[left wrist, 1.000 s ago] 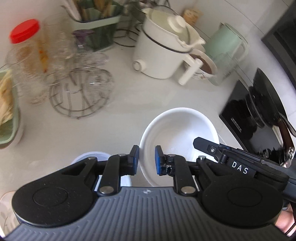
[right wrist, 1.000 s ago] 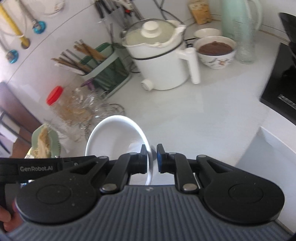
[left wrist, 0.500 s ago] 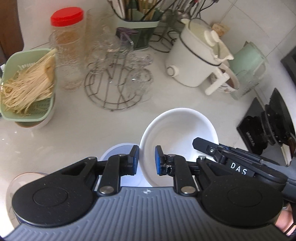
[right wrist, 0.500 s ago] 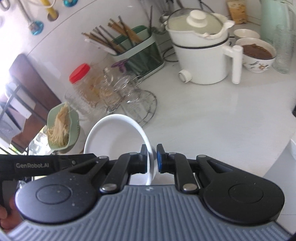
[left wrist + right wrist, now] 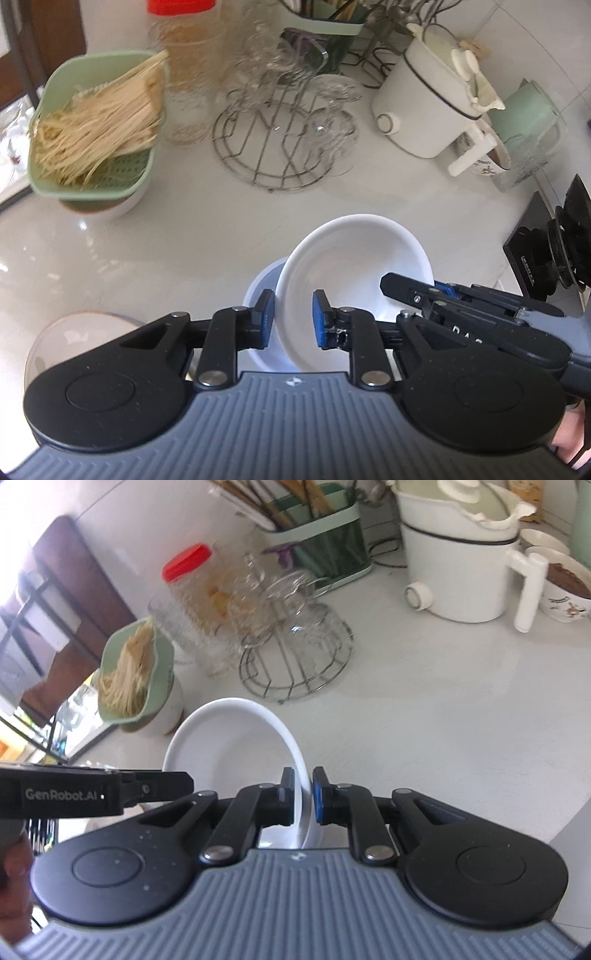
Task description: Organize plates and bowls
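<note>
A white bowl [image 5: 354, 258] is held tilted above the white counter, gripped on opposite rims by both grippers. My left gripper [image 5: 293, 319] is shut on its near left rim. My right gripper [image 5: 303, 799] is shut on the bowl's right rim [image 5: 295, 746]; it shows in the left wrist view [image 5: 417, 291] at the bowl's right side. Under the held bowl sits another pale bluish-white bowl [image 5: 260, 291] on the counter. A clear glass dish [image 5: 74, 332] lies at the lower left.
A green strainer of noodles [image 5: 99, 125] sits on a white bowl at left. A wire glass rack [image 5: 280, 147], red-lidded jar [image 5: 192, 583], utensil holder [image 5: 317, 542], white electric pot [image 5: 428, 103], floral bowl [image 5: 565, 590] and black stove [image 5: 546, 251] ring the counter.
Both grippers, still holding the white bowl, have moved left and back along the counter; the noodle strainer and the lower bowl have come further into view.
</note>
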Available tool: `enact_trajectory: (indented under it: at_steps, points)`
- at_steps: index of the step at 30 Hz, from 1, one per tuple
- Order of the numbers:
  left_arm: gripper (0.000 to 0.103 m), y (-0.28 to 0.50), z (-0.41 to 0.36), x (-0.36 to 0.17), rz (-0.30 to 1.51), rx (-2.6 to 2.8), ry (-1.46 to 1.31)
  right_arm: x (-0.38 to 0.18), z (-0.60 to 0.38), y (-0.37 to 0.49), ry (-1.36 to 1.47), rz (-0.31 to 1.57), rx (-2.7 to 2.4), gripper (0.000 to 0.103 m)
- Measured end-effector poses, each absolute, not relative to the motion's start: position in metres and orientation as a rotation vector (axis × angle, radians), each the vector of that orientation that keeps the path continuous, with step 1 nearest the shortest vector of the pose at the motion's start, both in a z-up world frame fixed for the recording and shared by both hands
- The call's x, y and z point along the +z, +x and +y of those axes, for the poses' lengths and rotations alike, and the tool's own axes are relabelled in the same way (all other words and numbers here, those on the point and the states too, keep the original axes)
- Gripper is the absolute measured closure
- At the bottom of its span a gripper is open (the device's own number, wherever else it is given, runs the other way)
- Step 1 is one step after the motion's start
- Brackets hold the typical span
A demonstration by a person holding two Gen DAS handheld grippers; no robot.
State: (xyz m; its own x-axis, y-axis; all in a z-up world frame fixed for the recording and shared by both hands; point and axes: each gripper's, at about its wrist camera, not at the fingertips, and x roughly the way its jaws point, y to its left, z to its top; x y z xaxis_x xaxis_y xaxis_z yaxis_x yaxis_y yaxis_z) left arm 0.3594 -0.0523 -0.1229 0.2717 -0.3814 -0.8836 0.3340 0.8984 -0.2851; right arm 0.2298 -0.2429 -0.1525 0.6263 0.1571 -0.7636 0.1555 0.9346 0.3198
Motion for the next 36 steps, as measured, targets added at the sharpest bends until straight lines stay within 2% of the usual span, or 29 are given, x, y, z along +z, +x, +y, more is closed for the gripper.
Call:
enact_trajectory:
  at_steps: [12,14,15,16,17,21,28,35,36]
  points:
    - [0.078,0.356,-0.043,-0.146,1.229,-0.414,-0.047,-0.170,-0.235,0.239,0.414,0.976,0.044,0.089]
    - [0.069,0.358,-0.043,-0.146,1.227,-0.403,-0.040,-0.171,-0.236,0.241,0.429,0.971,0.038,0.087]
    - [0.059,0.359,-0.042,-0.146,1.226,-0.394,-0.036,-0.171,-0.238,0.242,0.443,0.964,0.037,0.082]
    - [0.054,0.359,-0.041,-0.146,1.226,-0.385,-0.032,-0.170,-0.241,0.241,0.457,0.956,0.034,0.072]
    - [0.049,0.360,-0.041,-0.147,1.228,-0.380,-0.029,-0.170,-0.243,0.241,0.474,0.947,0.027,0.068]
    - [0.048,0.366,-0.034,-0.153,1.254,-0.363,-0.065,-0.173,-0.259,0.237,0.527,0.907,0.015,0.066]
    - [0.047,0.375,-0.031,-0.170,1.295,-0.395,-0.164,-0.201,-0.269,0.250,0.597,0.990,0.043,0.066]
    - [0.048,0.371,-0.056,-0.186,1.296,-0.436,-0.038,-0.221,-0.260,0.256,0.598,1.044,0.109,0.069]
    - [0.048,0.371,-0.058,-0.189,1.305,-0.436,-0.034,-0.222,-0.259,0.256,0.594,1.049,0.112,0.072]
